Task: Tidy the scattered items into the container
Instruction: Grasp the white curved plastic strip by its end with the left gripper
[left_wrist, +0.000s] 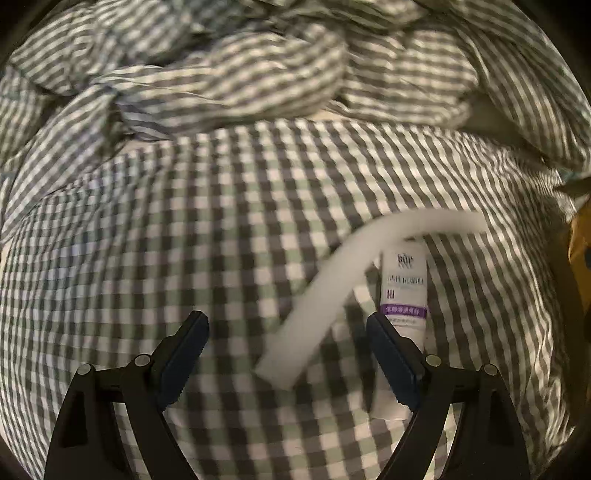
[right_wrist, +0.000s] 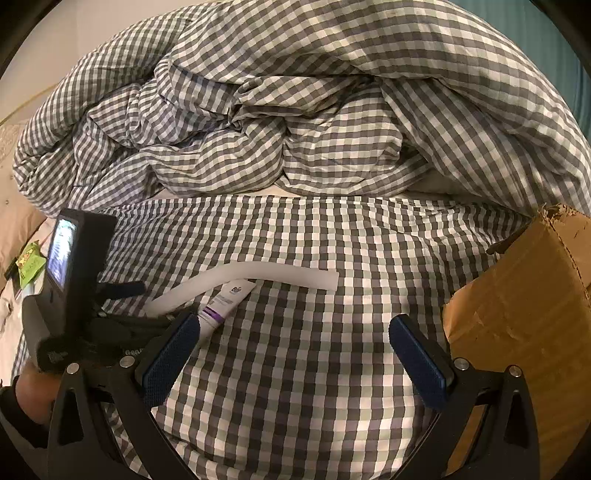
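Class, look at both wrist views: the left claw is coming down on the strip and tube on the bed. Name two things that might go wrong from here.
1. The white strip lies across the tube, so the open left claw may catch both, or neither cleanly.
2. The checked sheet is soft and loose; the pads may pinch fabric along with the strip.
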